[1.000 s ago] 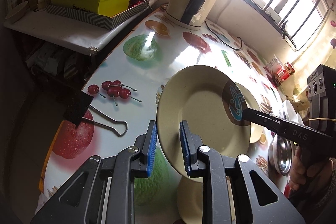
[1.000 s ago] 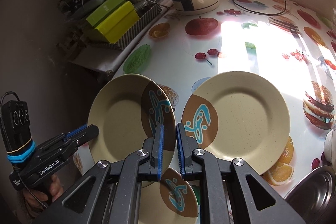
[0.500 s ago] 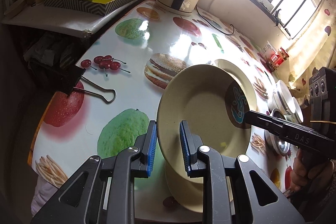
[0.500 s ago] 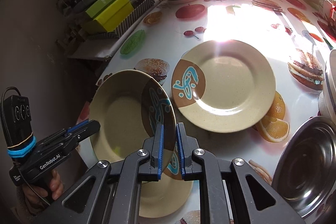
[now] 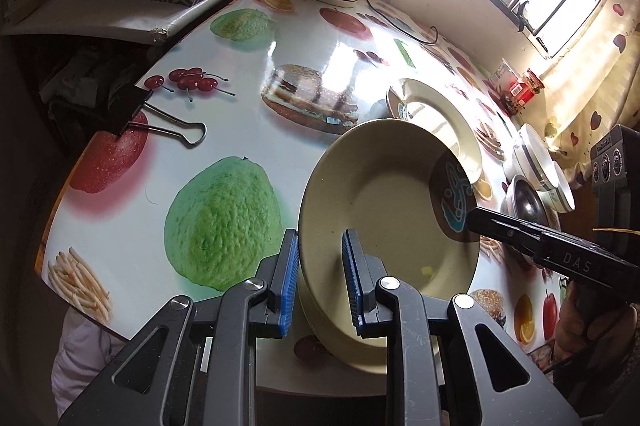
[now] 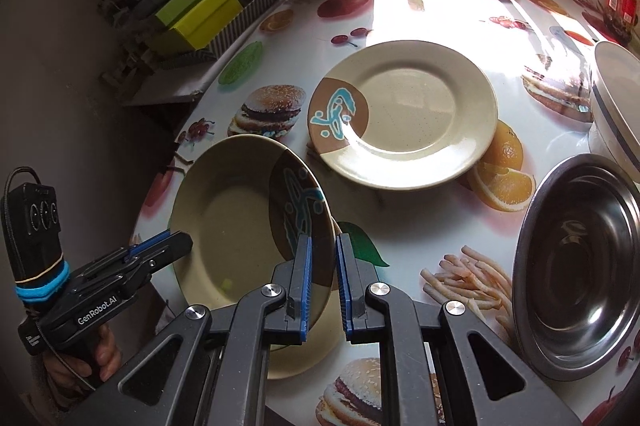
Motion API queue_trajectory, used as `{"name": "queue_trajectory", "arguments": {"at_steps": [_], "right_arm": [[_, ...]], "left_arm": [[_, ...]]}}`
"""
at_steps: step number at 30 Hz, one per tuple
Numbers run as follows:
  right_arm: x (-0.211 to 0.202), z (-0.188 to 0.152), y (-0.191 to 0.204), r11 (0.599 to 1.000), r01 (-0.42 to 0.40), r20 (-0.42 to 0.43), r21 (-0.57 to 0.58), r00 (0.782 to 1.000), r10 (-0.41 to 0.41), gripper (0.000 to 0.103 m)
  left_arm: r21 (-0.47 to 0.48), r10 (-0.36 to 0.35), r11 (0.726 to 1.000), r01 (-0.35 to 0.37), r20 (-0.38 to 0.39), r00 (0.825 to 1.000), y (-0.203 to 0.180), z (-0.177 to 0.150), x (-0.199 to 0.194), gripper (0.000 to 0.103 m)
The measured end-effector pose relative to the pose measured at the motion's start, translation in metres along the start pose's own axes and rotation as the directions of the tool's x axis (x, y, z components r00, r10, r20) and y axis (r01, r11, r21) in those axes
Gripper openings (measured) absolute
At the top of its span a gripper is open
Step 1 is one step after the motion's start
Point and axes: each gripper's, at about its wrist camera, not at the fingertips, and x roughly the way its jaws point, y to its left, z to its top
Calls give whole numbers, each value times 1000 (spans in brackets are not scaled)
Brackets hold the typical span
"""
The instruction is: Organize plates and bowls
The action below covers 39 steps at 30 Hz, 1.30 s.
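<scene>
Both grippers hold one tilted beige plate with a brown-and-blue patch above the fruit-printed tablecloth: the left gripper straddles its plain rim, the right gripper pinches the patterned edge, pads apparently touching. Another beige plate lies beneath it. A matching plate rests flat farther off, near a steel bowl and white bowls.
</scene>
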Motion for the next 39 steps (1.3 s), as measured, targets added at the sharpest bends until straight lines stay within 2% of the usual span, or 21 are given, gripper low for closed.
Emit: {"name": "queue_trajectory", "arguments": {"at_steps": [24, 39], "right_arm": [[2, -18, 1, 999, 35, -8, -8, 999, -35, 13], [3, -21, 0, 999, 36, -6, 0, 999, -36, 15]], "left_arm": [[39, 50, 998, -49, -39, 998, -7, -12, 6, 23], [15, 43, 999, -43, -41, 998, -3, -12, 4, 23]]}}
